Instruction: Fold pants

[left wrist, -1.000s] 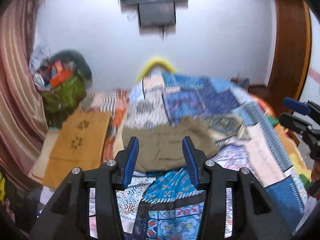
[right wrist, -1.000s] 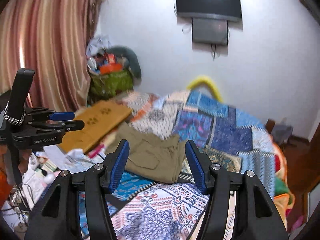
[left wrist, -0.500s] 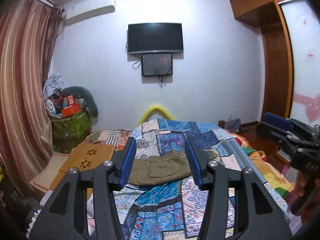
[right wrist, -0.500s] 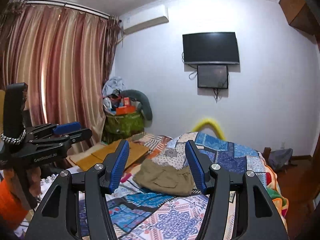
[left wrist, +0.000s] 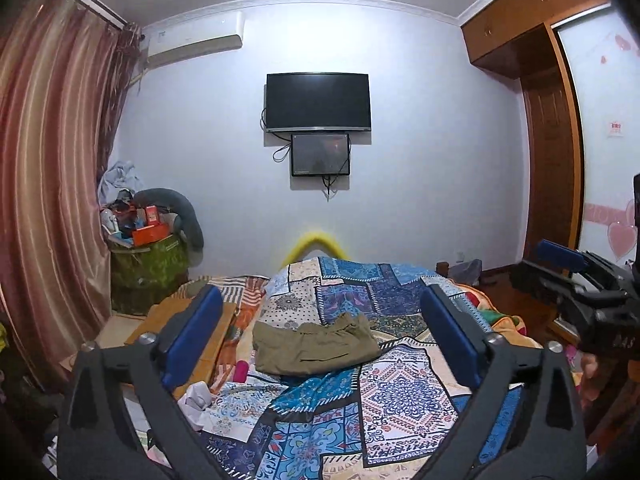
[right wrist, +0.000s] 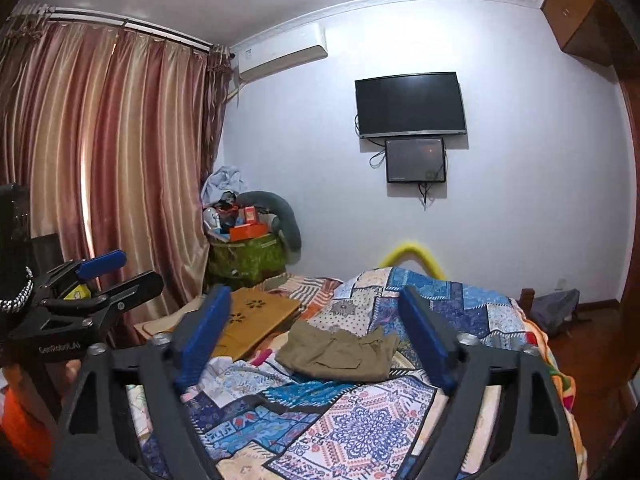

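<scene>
Change: I have pulled both grippers back and up from the pants (left wrist: 316, 346) | left gripper (left wrist: 320, 344) jaws opening, empty | right gripper (right wrist: 316, 344) jaws opening, empty | pants lie folded in a compact bundle mid-quilt (left wrist: 404, 396) | read: fold looks finished.
</scene>
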Demonstrator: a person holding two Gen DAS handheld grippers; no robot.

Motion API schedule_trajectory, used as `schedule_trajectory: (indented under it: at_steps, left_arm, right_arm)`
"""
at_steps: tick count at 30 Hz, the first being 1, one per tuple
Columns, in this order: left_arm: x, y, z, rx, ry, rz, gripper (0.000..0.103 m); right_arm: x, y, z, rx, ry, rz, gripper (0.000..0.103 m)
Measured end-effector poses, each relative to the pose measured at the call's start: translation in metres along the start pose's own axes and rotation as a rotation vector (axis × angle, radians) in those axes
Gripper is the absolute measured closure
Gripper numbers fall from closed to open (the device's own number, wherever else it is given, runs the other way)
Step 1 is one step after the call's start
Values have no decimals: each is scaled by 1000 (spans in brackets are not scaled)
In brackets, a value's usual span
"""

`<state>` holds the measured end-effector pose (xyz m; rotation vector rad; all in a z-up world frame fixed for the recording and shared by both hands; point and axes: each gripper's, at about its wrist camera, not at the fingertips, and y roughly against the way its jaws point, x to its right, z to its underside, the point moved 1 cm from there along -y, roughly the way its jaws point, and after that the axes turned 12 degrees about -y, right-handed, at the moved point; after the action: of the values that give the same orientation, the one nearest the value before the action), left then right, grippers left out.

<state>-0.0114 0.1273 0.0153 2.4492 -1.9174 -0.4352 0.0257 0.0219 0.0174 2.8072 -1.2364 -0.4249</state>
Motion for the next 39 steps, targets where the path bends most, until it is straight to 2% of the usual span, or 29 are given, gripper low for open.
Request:
schedule_trajectory:
  at_steps: [1,21,39]
  left_arm:
    - [0,0,0,2,1,-1,1]
    - [4,-3,10,-23,11,-26,0]
    - [5,-11,14,-38,5,0,0]
  right_arm:
    - [0,1,1,9,-1,9,0]
    - [2,11,18,5,3,34,0]
    - [7,18,14,-12,-15,44,0]
